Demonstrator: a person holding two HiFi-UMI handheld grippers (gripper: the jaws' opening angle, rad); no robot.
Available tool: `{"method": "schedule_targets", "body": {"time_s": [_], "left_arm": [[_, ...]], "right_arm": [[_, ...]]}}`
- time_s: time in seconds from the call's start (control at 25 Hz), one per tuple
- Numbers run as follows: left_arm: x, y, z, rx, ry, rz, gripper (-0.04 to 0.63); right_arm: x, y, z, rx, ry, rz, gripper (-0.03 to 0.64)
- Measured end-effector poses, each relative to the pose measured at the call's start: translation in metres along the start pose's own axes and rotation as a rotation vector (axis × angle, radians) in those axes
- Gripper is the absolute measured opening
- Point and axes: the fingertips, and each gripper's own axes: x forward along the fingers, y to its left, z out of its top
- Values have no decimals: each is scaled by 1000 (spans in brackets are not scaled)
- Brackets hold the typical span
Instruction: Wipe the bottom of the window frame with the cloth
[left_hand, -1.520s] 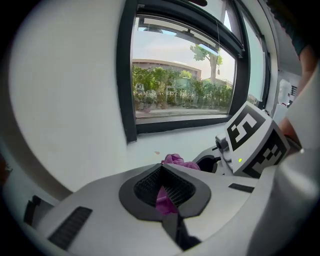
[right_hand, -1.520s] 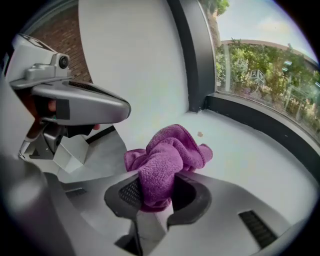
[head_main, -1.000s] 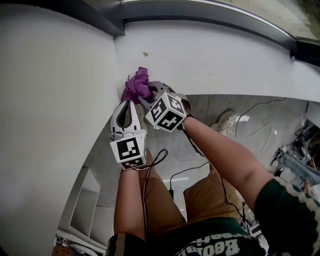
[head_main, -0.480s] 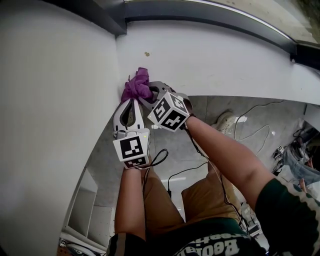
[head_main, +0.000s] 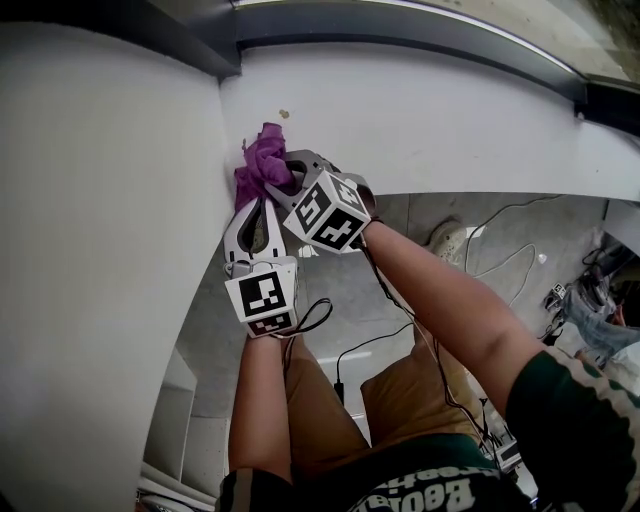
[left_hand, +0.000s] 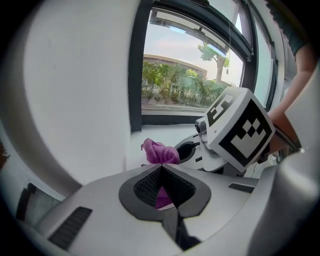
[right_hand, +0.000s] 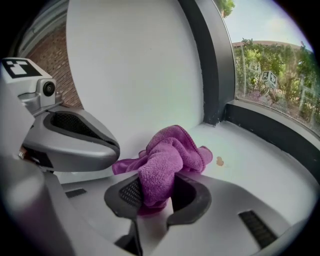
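Observation:
A crumpled purple cloth (head_main: 262, 158) lies on the white window sill (head_main: 430, 110), in the corner against the left wall. My right gripper (head_main: 279, 180) is shut on the cloth (right_hand: 162, 162), which bulges out ahead of its jaws. My left gripper (head_main: 249, 203) is just left of it, jaws closed, with a bit of purple cloth (left_hand: 161, 196) between its pads. The dark bottom rail of the window frame (head_main: 400, 42) runs along the far side of the sill. A small brown spot (head_main: 283, 113) sits on the sill just beyond the cloth.
A white wall (head_main: 100, 250) borders the sill on the left, with a dark vertical frame post (right_hand: 210, 65) in the corner. Below the sill's edge is grey floor with cables (head_main: 500, 260) and a shoe (head_main: 443, 237).
Both grippers and the cloth have slid slightly farther onto the sill, closer to the corner and the brown spot. Both grips look unchanged.

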Motion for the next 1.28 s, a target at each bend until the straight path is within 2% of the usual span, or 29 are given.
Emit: {"method": "schedule_targets", "body": {"time_s": [0.4, 0.6, 0.76, 0.96, 1.28], "left_arm": [[30, 8, 26, -9, -9, 12, 9], [34, 5, 37, -36, -41, 24, 9], [40, -1, 49, -30, -62, 14, 9], [40, 0, 58, -12, -72, 16, 9], [39, 2, 56, -4, -62, 14, 9]], "right_arm": [[2, -61, 25, -7, -10, -55, 109], [2, -72, 29, -23, -16, -61, 109], [4, -79, 32, -8, -15, -63, 109], [-3, -106, 35, 38, -15, -146, 109], [-4, -106, 35, 42, -11, -137, 109]]}}
